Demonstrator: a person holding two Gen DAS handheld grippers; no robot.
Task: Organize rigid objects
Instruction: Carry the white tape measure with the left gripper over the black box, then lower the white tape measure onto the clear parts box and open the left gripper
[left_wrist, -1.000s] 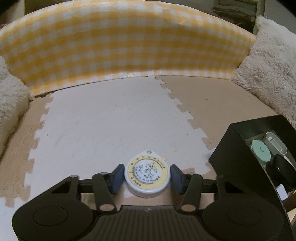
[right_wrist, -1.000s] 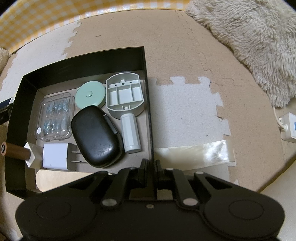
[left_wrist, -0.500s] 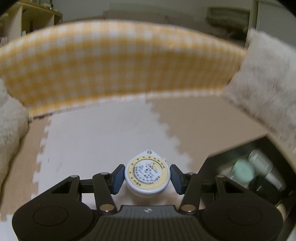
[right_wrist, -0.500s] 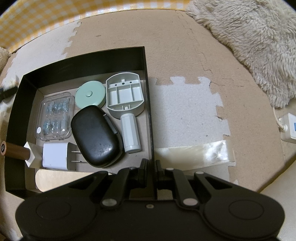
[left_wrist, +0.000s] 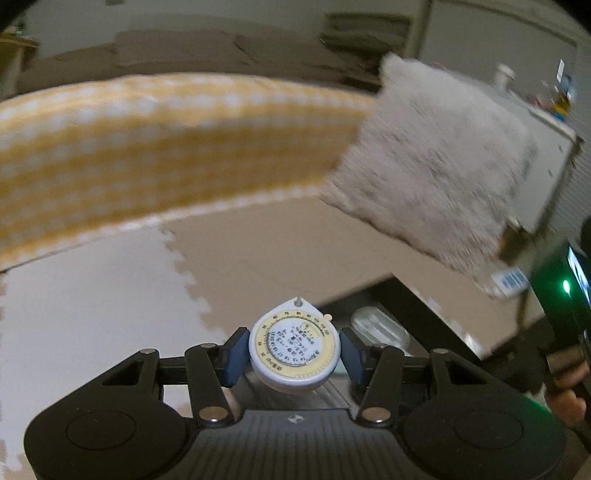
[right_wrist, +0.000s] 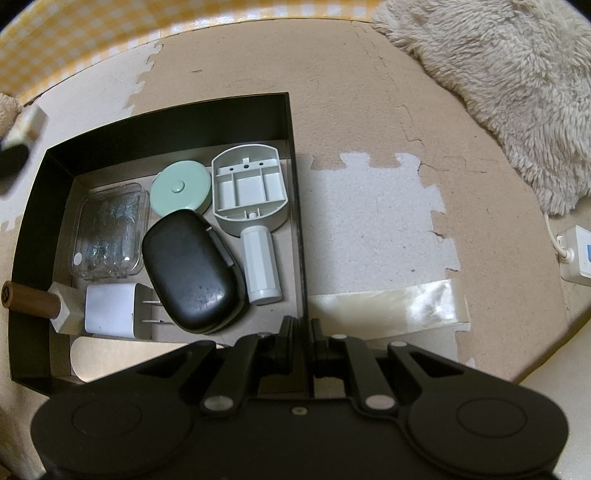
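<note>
Round tape measure (left_wrist: 294, 350) clamped in left gripper (left_wrist: 293, 352), held in the air over near edge of black box (right_wrist: 291, 155). Right gripper (right_wrist: 302, 334) pinches the box's right wall, jaws closed on it. Box holds black case (right_wrist: 190, 273), white charger (right_wrist: 112, 310), mint disc (right_wrist: 181, 188).

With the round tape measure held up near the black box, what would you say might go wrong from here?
1. The left gripper pinches the round tape measure only at its curved sides, so it may slip or twist out.
2. The black box is already crowded; the free floor looks narrow, so the measure might land on the black case.
3. The right gripper clamps the box wall; a knock could tilt it.
</note>
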